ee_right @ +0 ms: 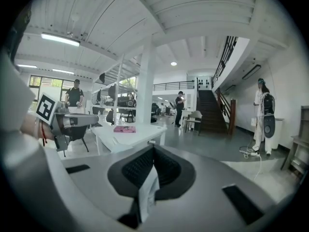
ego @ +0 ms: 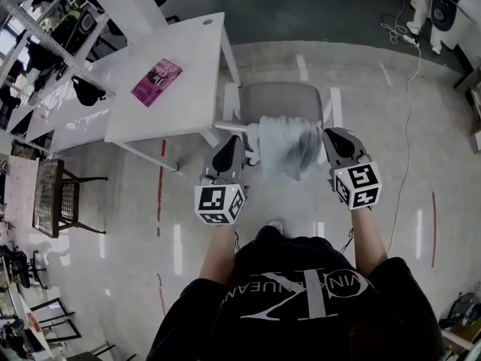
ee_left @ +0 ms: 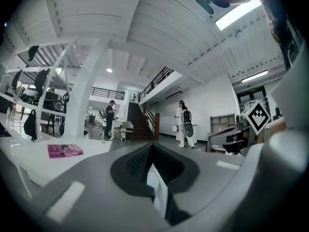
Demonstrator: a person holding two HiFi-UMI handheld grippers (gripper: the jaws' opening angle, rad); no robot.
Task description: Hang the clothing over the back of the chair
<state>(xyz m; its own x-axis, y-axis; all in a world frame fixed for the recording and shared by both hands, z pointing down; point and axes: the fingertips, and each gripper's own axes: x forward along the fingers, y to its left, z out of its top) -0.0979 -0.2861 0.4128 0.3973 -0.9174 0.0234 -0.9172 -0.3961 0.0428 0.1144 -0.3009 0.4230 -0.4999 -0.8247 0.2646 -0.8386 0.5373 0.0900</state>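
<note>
A pale grey garment [ego: 284,147] hangs bunched between my two grippers, over the near edge of a grey-seated chair [ego: 282,96]. I cannot tell whether the cloth rests on the chair's back. My left gripper [ego: 242,144] holds the garment's left end, and my right gripper [ego: 328,137] holds its right end. In the left gripper view a strip of white cloth [ee_left: 157,187] sits pinched between the closed jaws. The right gripper view shows the same, a fold of cloth [ee_right: 147,191] clamped in the shut jaws.
A white table [ego: 188,104] with a pink book [ego: 156,82] stands left of the chair, touching its side. A dark chair [ego: 56,198] and shelving line the far left. A cable [ego: 409,126] runs over the floor on the right. People stand by a staircase [ee_right: 212,110].
</note>
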